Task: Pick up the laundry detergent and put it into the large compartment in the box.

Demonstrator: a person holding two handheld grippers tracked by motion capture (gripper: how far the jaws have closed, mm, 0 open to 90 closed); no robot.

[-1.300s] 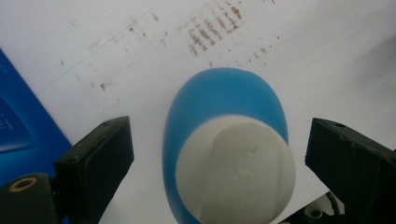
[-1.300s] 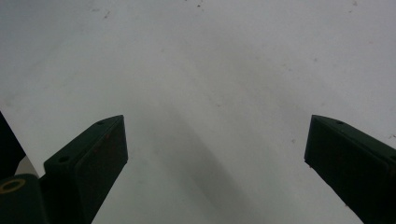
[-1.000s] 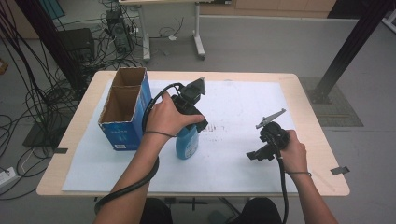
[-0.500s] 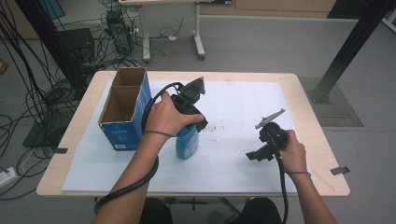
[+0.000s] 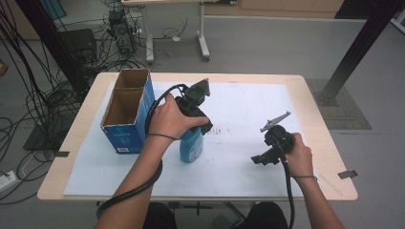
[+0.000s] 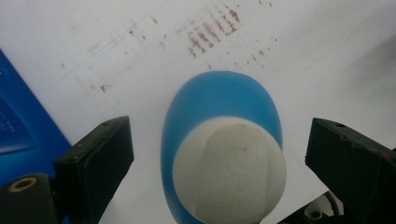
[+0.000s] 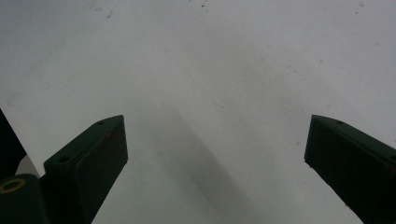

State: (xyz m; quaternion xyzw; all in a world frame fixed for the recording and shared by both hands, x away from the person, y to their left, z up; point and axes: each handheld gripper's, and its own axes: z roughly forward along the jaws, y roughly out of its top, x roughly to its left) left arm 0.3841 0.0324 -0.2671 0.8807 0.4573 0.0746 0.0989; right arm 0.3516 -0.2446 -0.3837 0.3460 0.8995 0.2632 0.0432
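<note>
We hover the left gripper (image 6: 219,154), jaws apart, over the blue bottle (image 5: 191,145) standing mid-table beside the box (image 5: 125,125). The right gripper (image 7: 215,154) waits wide open near the right edge. Smooth, rigid plastic looks slippery; gripping under the white cap (image 6: 231,170) seems safest.

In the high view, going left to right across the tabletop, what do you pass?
Blue cardboard box → left gripper above the blue bottle → right gripper, with its jaws wide open over the white sheet.
</note>
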